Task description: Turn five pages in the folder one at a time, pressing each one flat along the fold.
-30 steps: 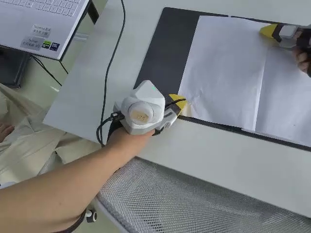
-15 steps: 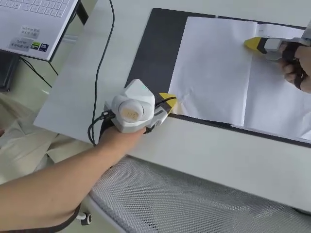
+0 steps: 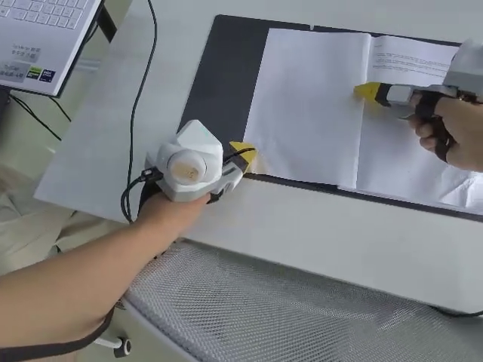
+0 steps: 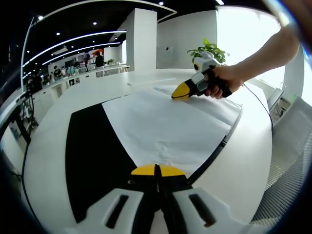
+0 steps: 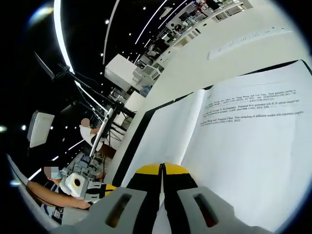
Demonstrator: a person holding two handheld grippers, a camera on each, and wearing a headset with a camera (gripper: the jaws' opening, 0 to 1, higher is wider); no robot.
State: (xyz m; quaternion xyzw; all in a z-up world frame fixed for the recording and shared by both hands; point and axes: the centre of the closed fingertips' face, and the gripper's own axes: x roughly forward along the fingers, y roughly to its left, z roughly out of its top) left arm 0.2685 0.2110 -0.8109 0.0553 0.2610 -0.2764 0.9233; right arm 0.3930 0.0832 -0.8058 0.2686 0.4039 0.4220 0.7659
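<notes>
The left gripper (image 3: 243, 148), jaws closed with nothing clearly held, touched the blank page (image 3: 306, 105) at its 7 o'clock corner. The right gripper (image 3: 367, 91), jaws likewise together and empty, pressed the fold of the folder (image 3: 219, 83).

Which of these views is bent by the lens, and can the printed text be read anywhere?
Head view: even soft light, straight edges, printed lines too small to read. Left gripper view: fisheye bows the table, and the window blows out white. Right gripper view: the page curves too, yet its text is sharp, partly readable.
</notes>
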